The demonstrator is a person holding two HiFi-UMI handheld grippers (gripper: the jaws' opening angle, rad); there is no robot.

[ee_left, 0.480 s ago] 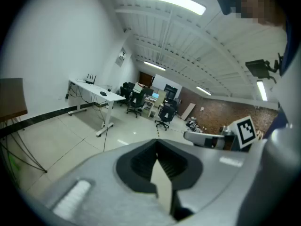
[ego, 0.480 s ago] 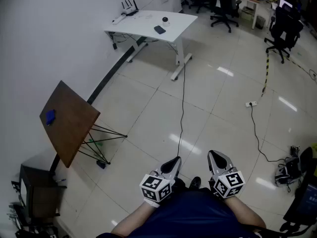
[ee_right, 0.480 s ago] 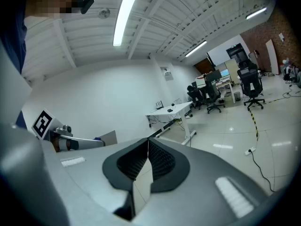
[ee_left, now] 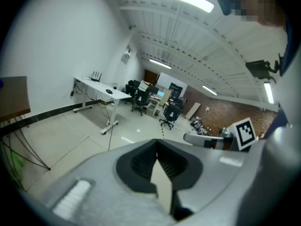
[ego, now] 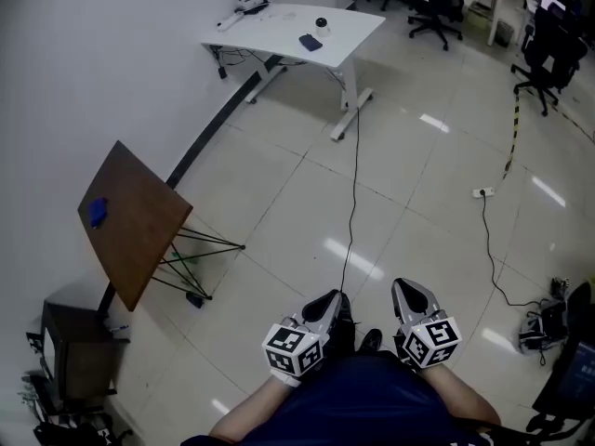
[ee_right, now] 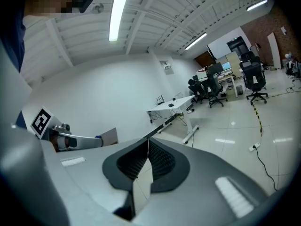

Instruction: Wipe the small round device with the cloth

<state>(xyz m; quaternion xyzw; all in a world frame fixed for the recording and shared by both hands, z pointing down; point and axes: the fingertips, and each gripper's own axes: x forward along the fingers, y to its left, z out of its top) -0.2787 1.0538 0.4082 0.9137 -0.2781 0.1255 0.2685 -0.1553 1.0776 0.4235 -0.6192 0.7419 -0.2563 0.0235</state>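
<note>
presently: left tongs [ego: 327, 303] and right tongs [ego: 405, 294], both pressed together, empty. small round device [ego: 322, 23] far ahead of them on white counter [ego: 270, 28], dark cloth [ego: 310, 42] just beside it. device likely light, hard, slippery; best steadied at the sides. cloth soft; pinch an edge. between: floor cable [ego: 354, 184]. left of left tongs: tilted brown board [ego: 135, 226].

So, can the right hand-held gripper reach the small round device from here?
Probably not: the right hand-held gripper is close to the body, and the small round device sits on the white table far across the tiled floor. Walk over first.
</note>
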